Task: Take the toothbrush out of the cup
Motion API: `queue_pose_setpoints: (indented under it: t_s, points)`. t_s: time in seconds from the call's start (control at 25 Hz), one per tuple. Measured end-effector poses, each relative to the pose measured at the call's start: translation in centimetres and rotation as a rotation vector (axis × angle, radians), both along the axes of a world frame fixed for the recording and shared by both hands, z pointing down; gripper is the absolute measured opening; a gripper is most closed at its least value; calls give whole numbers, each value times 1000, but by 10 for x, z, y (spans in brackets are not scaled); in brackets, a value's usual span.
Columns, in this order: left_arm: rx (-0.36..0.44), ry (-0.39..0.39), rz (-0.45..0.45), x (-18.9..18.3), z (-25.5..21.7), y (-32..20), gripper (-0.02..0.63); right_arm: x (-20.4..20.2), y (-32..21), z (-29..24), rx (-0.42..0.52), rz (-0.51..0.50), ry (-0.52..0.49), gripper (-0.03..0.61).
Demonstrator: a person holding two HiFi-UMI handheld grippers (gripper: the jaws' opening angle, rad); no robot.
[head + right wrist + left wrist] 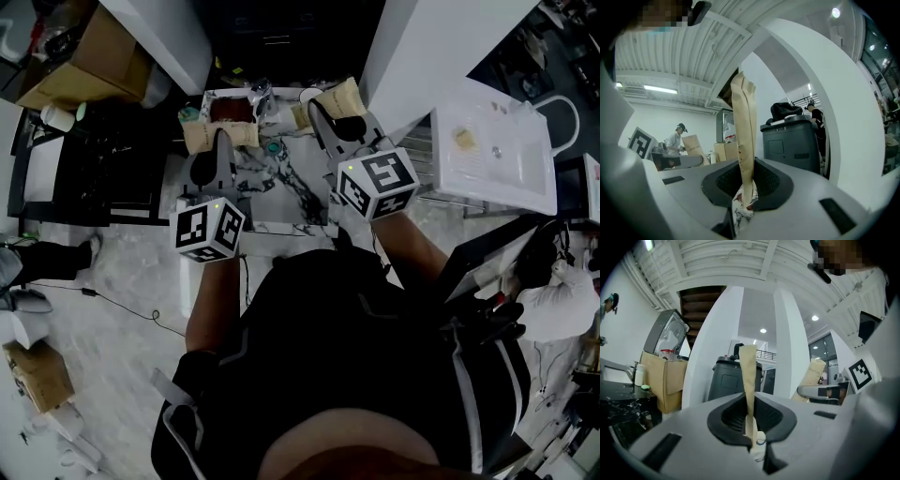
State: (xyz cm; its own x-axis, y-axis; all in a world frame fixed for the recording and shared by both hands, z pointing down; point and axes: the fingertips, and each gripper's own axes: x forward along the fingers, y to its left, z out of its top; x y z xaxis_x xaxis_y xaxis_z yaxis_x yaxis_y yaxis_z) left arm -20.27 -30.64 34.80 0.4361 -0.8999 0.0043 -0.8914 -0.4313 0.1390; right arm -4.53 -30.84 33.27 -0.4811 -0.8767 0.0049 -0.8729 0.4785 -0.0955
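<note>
Both grippers hang level over the small marble table (281,192) in the head view. My left gripper (222,136) is at the table's left and my right gripper (330,103) is further back on the right. In the left gripper view the tan-taped pads (748,380) stand pressed together with nothing between them. The right gripper view shows the same tan pads (743,122) shut and empty. At the table's back a small clear thing (261,92) stands by a white tray (214,94). I cannot make out a cup or a toothbrush for certain.
A small teal thing (272,147) lies on the marble between the grippers. A cardboard box (80,56) sits at the back left, and a white unit (492,155) is on the right. A dark bin (790,140) and white pillars (790,348) stand ahead. A person (677,138) is far off.
</note>
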Motion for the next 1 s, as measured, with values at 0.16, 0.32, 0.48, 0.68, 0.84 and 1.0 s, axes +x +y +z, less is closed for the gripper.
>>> queue_pose_setpoints:
  t_s: [0.16,0.32,0.48,0.68,0.84,1.0]
  points:
    - [-10,3,-7,-4,7,0,31,-4,-2,2,15,-3,22,55]
    - [-15,-11,-8,-5,11,-1,31,-6,-2,3,11,-12,18,55]
    - [-3,-4,-4,-3,4,-3,31,-5,-6,1,14,-17,16,55]
    - [-13,10,-4,0,5,-4,31,0,-6,-1,18,-13,9,55]
    - [-11,10,7,3,4,-6,31,0,-9,0,13,-17,18,55]
    - [-23,14,8,3,7,-5,31,-1,-7,4,-5,-20,16,55]
